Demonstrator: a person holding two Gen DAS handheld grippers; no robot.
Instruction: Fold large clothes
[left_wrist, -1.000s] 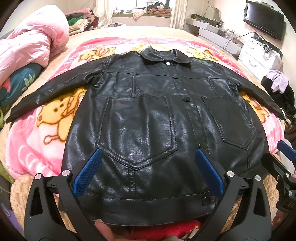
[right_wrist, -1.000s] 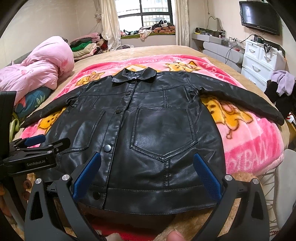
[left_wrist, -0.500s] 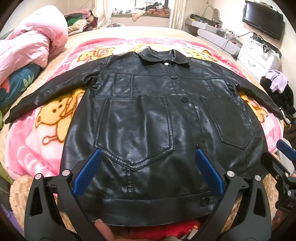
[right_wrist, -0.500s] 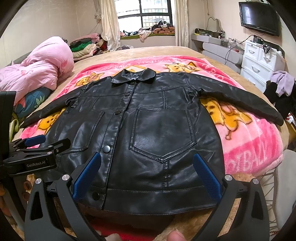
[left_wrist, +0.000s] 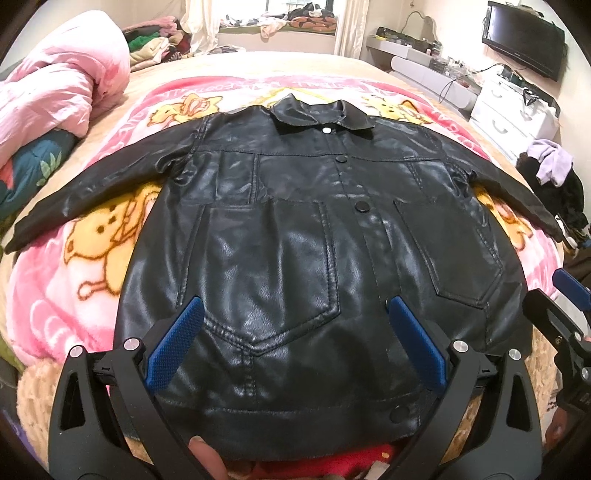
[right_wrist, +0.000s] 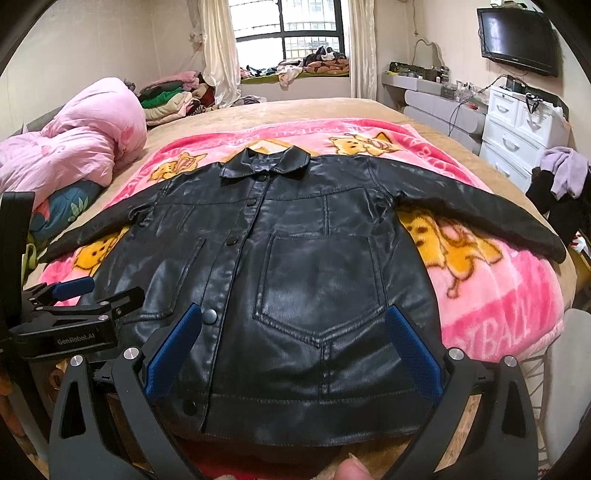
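1. Black leather-look material makes up the jacket (left_wrist: 288, 266), which is spread flat, front side up and buttoned, on a pink cartoon-print blanket (left_wrist: 55, 295) covering the bed (right_wrist: 332, 107).
2. Both sleeves are stretched out sideways, the collar (right_wrist: 266, 164) is turned toward the far window, and the hem lies at the near edge of the bed.
3. The left tool (left_wrist: 295, 341) is seen with its jaws spread wide, the blue pads (left_wrist: 173, 345) hanging over the lower part of the jacket near a chest pocket (left_wrist: 266, 273); nothing is gripped between them.
4. The right tool (right_wrist: 293, 347) is likewise held wide open above the hem region, its blue pads either side of the other pocket, with nothing clamped.
5. In the right wrist view, the left tool is seen from the side at the left border, just beside the jacket's edge; whether it touches the material cannot be told.
6. A fingertip (right_wrist: 352, 469) is visible at the bottom of the right wrist view.
7. A crumpled pink quilt (right_wrist: 74, 155) lies on the bed to the left, well apart from the jacket.
8. A wall-mounted television (right_wrist: 517, 37) and a white chest of drawers (right_wrist: 517, 133) are seen at the right of the room.
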